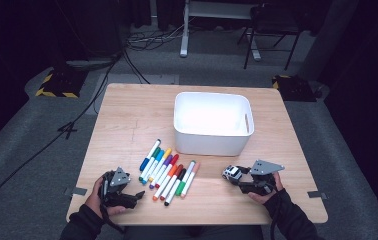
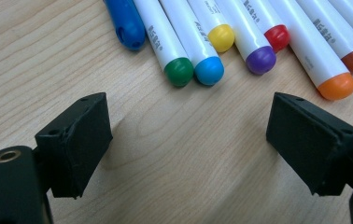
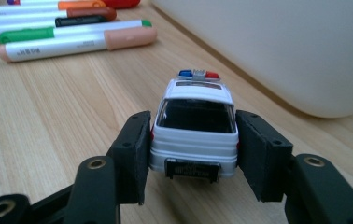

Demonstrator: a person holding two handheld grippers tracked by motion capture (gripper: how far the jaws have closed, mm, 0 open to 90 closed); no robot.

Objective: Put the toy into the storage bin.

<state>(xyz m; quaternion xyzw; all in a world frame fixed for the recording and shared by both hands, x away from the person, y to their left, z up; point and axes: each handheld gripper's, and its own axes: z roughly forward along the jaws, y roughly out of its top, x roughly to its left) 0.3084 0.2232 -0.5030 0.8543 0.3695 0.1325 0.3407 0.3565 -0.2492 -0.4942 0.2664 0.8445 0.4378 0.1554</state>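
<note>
Both grippers sit low over the near edge of the wooden table [image 1: 127,110], each in one of the person's hands. On the right, the right gripper [image 3: 193,158] has its two black jaws closed against the flanks of a white toy police car [image 3: 194,128], which stands on its wheels on the tabletop with its rear toward the camera and its blue and red roof lights away from it; in the high view the toy police car [image 1: 232,172] sits just in front of the right gripper [image 1: 242,179], near the front wall of the white plastic bin [image 1: 212,140]. The left gripper [image 2: 188,144] has its jaws spread wide with bare wood between them, touching nothing; in the high view the left gripper [image 1: 132,196] rests at the table's near left. Just beyond its jaws lies a row of capped markers [image 1: 169,174], side by side, between the two grippers and in front of the bin.
</note>
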